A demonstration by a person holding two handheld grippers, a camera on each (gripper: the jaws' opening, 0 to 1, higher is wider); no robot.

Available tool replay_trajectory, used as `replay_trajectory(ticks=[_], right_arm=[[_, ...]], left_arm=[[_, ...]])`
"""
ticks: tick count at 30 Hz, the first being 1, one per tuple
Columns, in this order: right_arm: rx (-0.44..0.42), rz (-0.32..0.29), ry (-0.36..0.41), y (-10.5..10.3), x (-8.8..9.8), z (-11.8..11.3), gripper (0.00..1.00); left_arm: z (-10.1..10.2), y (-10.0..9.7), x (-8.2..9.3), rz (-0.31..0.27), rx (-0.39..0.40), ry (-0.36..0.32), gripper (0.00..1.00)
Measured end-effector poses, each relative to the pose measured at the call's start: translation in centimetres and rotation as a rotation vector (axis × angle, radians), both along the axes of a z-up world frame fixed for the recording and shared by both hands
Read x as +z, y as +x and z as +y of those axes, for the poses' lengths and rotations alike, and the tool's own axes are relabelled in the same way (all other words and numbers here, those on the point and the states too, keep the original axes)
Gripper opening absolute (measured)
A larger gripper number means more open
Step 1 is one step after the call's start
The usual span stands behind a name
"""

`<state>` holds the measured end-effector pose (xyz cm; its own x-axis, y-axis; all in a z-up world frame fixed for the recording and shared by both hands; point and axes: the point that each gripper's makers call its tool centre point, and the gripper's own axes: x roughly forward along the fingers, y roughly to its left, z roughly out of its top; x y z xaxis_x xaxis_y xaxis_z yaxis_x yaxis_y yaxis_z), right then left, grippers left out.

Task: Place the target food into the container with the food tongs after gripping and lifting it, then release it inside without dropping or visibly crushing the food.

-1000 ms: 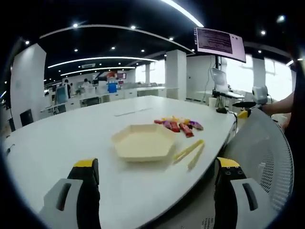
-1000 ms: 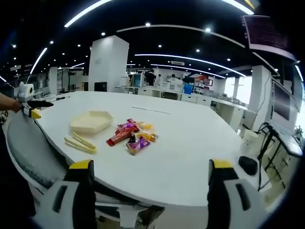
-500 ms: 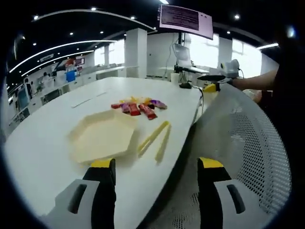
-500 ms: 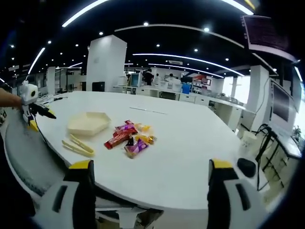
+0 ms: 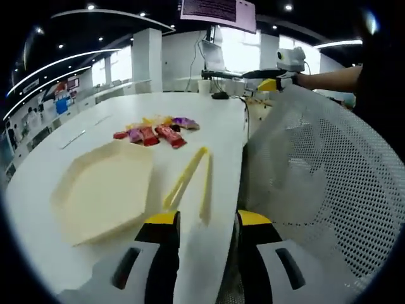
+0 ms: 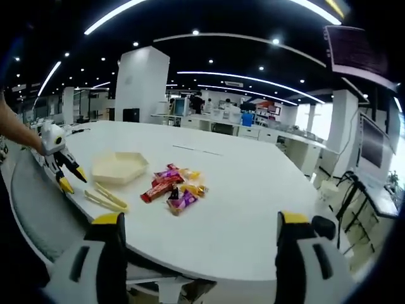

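Observation:
Yellow food tongs (image 5: pixel 188 180) lie on the white table (image 5: pixel 38 177) near its edge, right of a cream hexagonal container (image 5: pixel 101 190). Beyond them lies a heap of wrapped snacks (image 5: pixel 152 133). My left gripper (image 5: pixel 207 221) hovers low over the tongs' near end, open, its jaws narrowed with a gap left and nothing held. In the right gripper view the same tongs (image 6: pixel 107 197), container (image 6: pixel 119 166) and snacks (image 6: pixel 172 187) lie mid-table, and the left gripper (image 6: pixel 73 179) tips down beside the tongs. My right gripper (image 6: pixel 201 228) is wide open, well back from the table.
A white mesh chair back (image 5: pixel 316 171) stands close on the right of the left gripper, against the table edge. A hand holds the right gripper (image 5: pixel 262 79) beyond the chair. A black mouse (image 6: pixel 323 227) lies at the table's far right. Desks and monitors stand in the background.
The left gripper has come down and forward towards the tongs, and its jaws have narrowed a good deal. The right gripper has barely moved and stays wide open.

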<state>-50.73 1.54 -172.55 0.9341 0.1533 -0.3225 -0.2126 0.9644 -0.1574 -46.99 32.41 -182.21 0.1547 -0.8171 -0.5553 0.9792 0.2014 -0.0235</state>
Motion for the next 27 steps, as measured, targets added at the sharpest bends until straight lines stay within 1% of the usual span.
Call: replay_trajectory(ticks=[1, 2, 3, 4, 9, 11, 12, 13, 16, 18, 19, 21, 22, 24, 26, 27], right_arm=[[0.002, 0.001, -0.002, -0.1, 0.1, 0.0, 0.99], [0.002, 0.002, -0.002, -0.1, 0.1, 0.0, 0.99], [0.003, 0.007, -0.003, -0.1, 0.1, 0.1, 0.99], [0.003, 0.009, -0.002, -0.2, 0.2, 0.2, 0.99], [0.007, 0.024, 0.017, -0.2, 0.3, 0.7, 0.99], [0.010, 0.025, 0.018, -0.2, 0.4, 0.9, 0.99], [0.013, 0.024, 0.022, -0.1, 0.4, 1.1, 0.99], [0.016, 0.026, 0.025, 0.0, 0.4, 1.3, 0.99], [0.024, 0.028, 0.022, 0.1, 0.5, 1.6, 0.99], [0.031, 0.029, 0.027, 0.2, 0.5, 1.8, 0.98], [0.031, 0.032, 0.028, 0.2, 0.5, 1.8, 0.98], [0.032, 0.033, 0.033, 0.2, 0.5, 1.9, 0.98], [0.034, 0.037, 0.038, 0.2, 0.4, 2.0, 0.98], [0.040, 0.042, 0.045, 0.3, 0.4, 2.2, 0.98], [0.048, 0.044, 0.048, 0.4, 0.4, 2.4, 0.98], [0.057, 0.045, 0.050, 0.4, 0.4, 2.7, 0.98]], left_arm=[[-0.2, 0.1, -0.3, 0.005, -0.005, 0.004, 0.28], [-0.3, 0.2, -0.5, -0.001, -0.010, 0.011, 0.29], [-0.4, 0.4, -1.0, -0.024, -0.023, 0.021, 0.30], [-0.5, 0.4, -1.2, -0.024, -0.029, 0.020, 0.31], [-1.2, 0.7, -1.7, -0.008, -0.039, 0.016, 0.26], [-1.6, 0.8, -1.9, -0.003, -0.041, 0.013, 0.20], [-1.8, 0.8, -2.0, 0.009, -0.044, 0.012, 0.16], [-1.8, 0.8, -2.3, 0.007, -0.047, 0.017, 0.11], [-2.0, 0.6, -2.9, 0.008, -0.064, 0.033, 0.03], [-2.3, 0.6, -2.6, 0.007, -0.064, 0.021, 0.00], [-2.4, 0.6, -2.6, 0.022, -0.060, 0.015, 0.00], [-2.5, 0.6, -2.5, 0.026, -0.061, 0.009, 0.00], [-2.4, 0.6, -2.5, 0.041, -0.057, 0.008, 0.00], [-2.4, 0.7, -2.3, 0.031, -0.056, 0.016, 0.00], [-2.5, 0.6, -1.9, 0.039, -0.053, 0.013, 0.00], [-2.5, 0.7, -1.6, 0.026, -0.056, 0.021, 0.00]])
